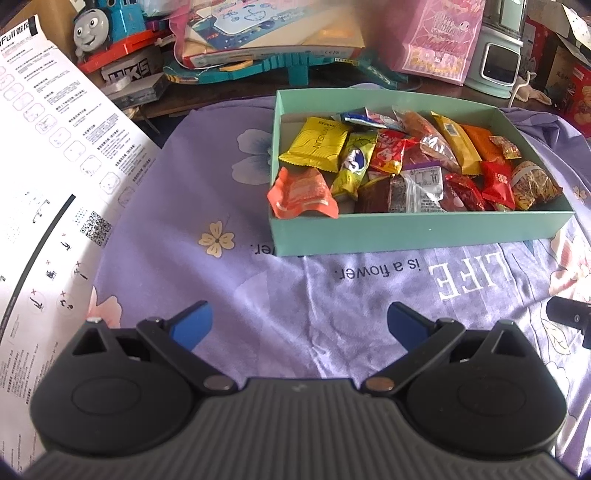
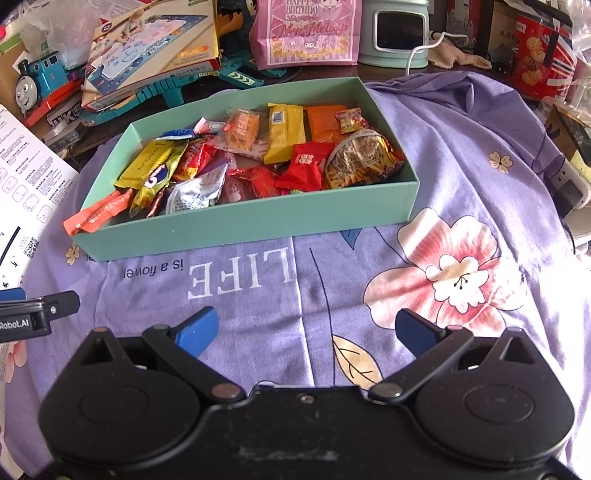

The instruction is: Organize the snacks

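1. A shallow mint-green cardboard box [image 1: 421, 229] [image 2: 236, 225] is sitting open-topped on a lilac flower-printed cloth [image 1: 280, 291] [image 2: 461, 155] that is covering the bench.
2. Assorted wrapped snacks [image 1: 406, 162] [image 2: 258, 162] are lying heaped inside the box: a yellow square packet [image 1: 314, 144] at its left end, a long yellow bar [image 1: 458, 142] [image 2: 284, 131] toward the back, a red packet [image 1: 496, 181] [image 2: 304, 166] and a crinkly gold-and-red bag [image 1: 533, 184] [image 2: 360, 158] at its right end.
3. An orange packet [image 1: 301, 194] [image 2: 98, 214] is hanging over the box's near left corner, partly outside the rim.
4. The left gripper [image 1: 299, 325] is hovering over the cloth, short of the box, its blue-tipped fingers [image 1: 194, 326] standing spread wide with nothing between them.
5. The right gripper [image 2: 308, 330] is hovering likewise over the cloth in front of the box, its blue-tipped fingers [image 2: 197, 330] spread apart and holding nothing.
6. Each gripper is showing at the edge of the other's view, so they are lying side by side.
7. A white printed instruction sheet [image 1: 55, 162] [image 2: 26, 162] is lying to the left of the box.
8. Behind the box, a blue toy train [image 1: 107, 29] [image 2: 40, 81], a pink gift bag [image 1: 441, 37] [image 2: 306, 33] and a pale green appliance [image 1: 498, 55] [image 2: 397, 33] are standing among clutter.
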Available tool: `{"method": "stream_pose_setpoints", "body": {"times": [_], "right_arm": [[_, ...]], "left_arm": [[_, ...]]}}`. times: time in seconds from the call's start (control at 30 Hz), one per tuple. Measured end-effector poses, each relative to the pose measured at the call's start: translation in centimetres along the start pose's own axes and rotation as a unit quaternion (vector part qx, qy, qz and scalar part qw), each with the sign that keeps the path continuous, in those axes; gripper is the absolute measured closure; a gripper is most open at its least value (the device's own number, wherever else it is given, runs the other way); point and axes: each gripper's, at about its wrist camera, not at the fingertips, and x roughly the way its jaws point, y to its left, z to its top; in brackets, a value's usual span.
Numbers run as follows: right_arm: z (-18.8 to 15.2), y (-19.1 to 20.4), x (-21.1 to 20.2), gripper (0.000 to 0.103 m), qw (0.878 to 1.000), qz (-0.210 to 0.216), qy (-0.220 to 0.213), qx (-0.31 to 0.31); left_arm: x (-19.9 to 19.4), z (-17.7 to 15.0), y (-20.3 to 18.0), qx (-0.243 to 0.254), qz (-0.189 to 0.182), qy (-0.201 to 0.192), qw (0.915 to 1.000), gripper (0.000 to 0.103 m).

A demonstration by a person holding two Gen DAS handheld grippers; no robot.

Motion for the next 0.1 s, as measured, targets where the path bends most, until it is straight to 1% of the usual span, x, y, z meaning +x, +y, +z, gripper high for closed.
{"method": "stream_pose_setpoints", "body": {"times": [0.1], "right_arm": [[0.02,0.10,-0.22,0.000,1.000,-0.006,-0.004,-0.005]], "left_arm": [[-0.30,0.02,-0.11,0.004,0.002,-0.002,1.0000,0.000]]}}
